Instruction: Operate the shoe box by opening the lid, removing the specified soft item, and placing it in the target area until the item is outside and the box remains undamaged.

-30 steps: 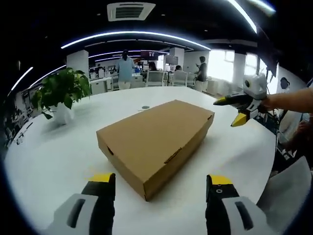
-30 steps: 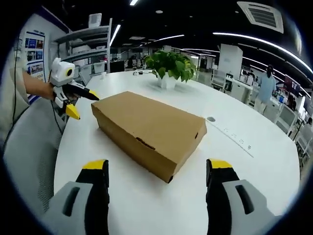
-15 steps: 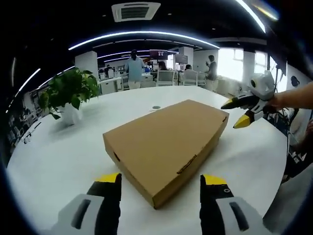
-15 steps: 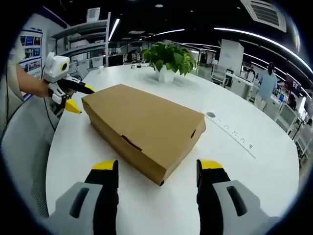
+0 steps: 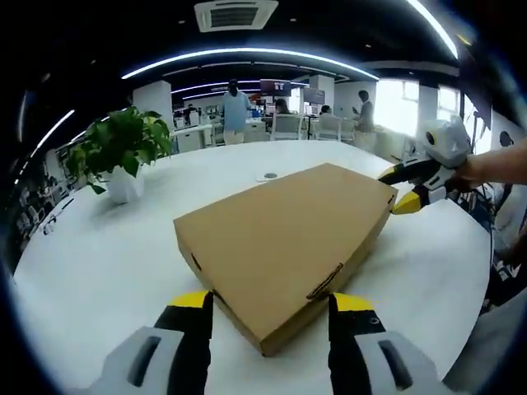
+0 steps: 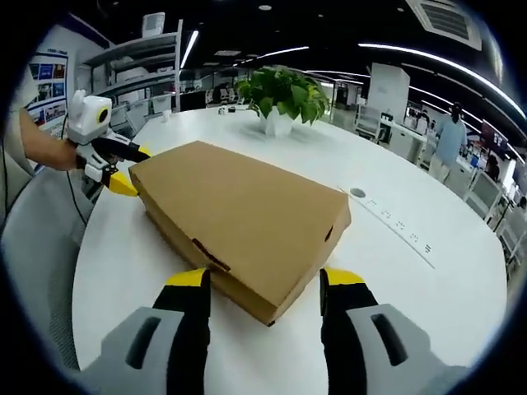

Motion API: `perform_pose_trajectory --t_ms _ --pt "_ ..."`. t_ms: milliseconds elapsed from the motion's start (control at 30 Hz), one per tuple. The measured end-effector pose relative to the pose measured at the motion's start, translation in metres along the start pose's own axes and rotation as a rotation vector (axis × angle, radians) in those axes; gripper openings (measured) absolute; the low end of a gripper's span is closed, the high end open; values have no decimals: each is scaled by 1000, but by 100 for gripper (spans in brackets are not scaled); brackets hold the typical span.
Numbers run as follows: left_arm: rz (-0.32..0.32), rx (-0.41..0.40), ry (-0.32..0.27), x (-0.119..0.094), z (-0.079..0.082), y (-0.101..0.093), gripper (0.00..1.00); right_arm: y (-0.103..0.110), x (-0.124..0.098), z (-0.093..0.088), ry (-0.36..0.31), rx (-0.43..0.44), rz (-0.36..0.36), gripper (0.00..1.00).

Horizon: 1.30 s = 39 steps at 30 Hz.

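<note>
White table point(image 5: 90, 271), office behind. Box point(image 5: 284, 239), centre frame, lid shut. My left gripper point(image 5: 270, 303) and right gripper point(image 6: 263, 280): both spread, straddling opposite corners. Lift lid evenly, gently.

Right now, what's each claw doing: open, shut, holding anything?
Left claw: open, astride one end of the closed shoe box, gripping nothing.
Right claw: open at the opposite end, gripping nothing.

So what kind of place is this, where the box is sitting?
Most likely an open-plan office: a large white table holding the cardboard shoe box and a potted plant, with desks and standing people behind, plus ceiling strip lights and an air-conditioning vent.
</note>
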State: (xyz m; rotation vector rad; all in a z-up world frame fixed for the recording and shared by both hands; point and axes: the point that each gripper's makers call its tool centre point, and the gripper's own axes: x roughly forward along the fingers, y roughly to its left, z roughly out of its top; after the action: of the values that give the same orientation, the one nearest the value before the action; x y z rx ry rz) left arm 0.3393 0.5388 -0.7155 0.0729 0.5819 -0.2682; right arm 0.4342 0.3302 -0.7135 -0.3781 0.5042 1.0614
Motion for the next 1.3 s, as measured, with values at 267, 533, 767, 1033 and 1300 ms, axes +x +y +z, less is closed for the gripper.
perform_pose_trajectory --t_ms 267,533,767,1033,1300 --pt "-5 3 1 1 0 0 56 4 1 1 -4 -3 -5 47" --pt "-16 15 16 1 0 8 56 11 2 3 -22 17 -28 46" --pt "-37 31 27 0 -1 16 55 18 3 5 -25 41 -50 46" --pt "-75 54 47 -3 -3 25 54 29 3 7 -30 90 -71 46" --pt "-102 69 70 -10 -6 33 53 44 4 9 -27 136 -96 45"
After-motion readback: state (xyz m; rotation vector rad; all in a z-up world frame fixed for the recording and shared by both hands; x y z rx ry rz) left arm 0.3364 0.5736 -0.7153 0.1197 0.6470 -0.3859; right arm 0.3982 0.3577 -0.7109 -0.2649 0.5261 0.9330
